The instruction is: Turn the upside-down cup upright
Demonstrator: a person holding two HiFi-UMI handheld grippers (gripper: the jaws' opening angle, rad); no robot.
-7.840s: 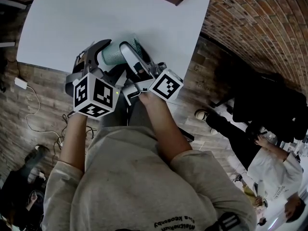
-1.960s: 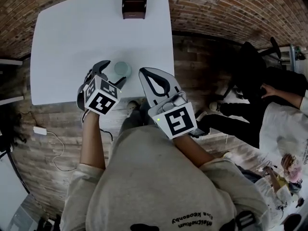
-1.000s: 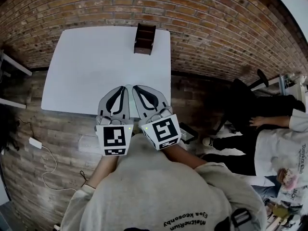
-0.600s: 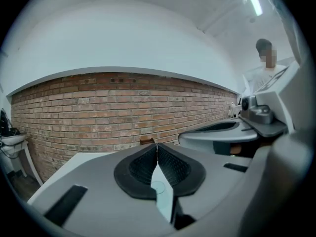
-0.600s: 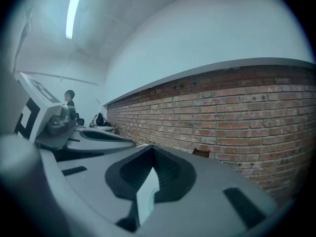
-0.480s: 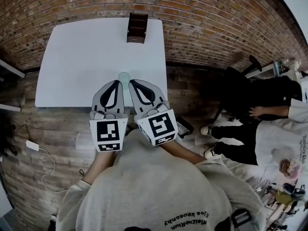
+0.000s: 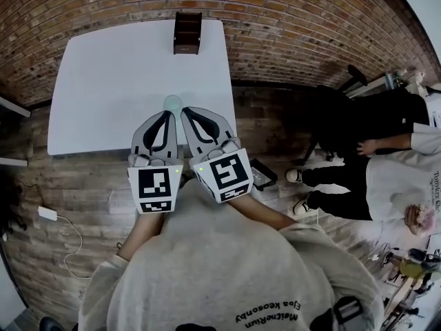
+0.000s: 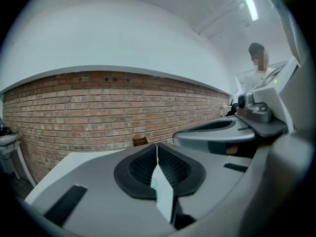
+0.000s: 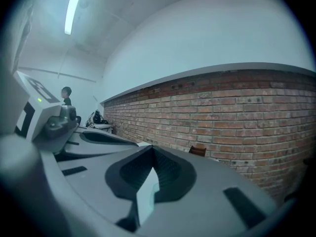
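You hold both tools side by side, close together, pointing out across the near edge of the white tabletop (image 7: pixel 103 67). Your left tool (image 7: pixel 167 115) is clenched with nothing in it: in the left gripper view its two dark ribbed pads (image 8: pixel 143 167) meet in a thin line at the tips. Your right tool (image 7: pixel 186 111) is likewise clenched and empty, its pads (image 9: pixel 165 169) pressed together in the right gripper view. The marker cubes ride at the back of each tool, the left cube (image 7: pixel 156 188) and the right cube (image 7: pixel 224 176) sitting over your chest. The pale green cup (image 7: pixel 173 103) stands on the tabletop just beyond the two tool tips, near the near edge and somewhat right of its middle, touched by neither tool. From above it shows only as a small round disc, too small to tell which end is up. A dark brown wooden holder (image 7: pixel 187 32) stands at the far edge of the tabletop, towards the far right corner, well apart from the cup. It also shows small against the brick wall (image 8: pixel 74 112) in both gripper views. To the right of the tabletop, a person in dark clothes (image 7: pixel 358 119) sits nearby.
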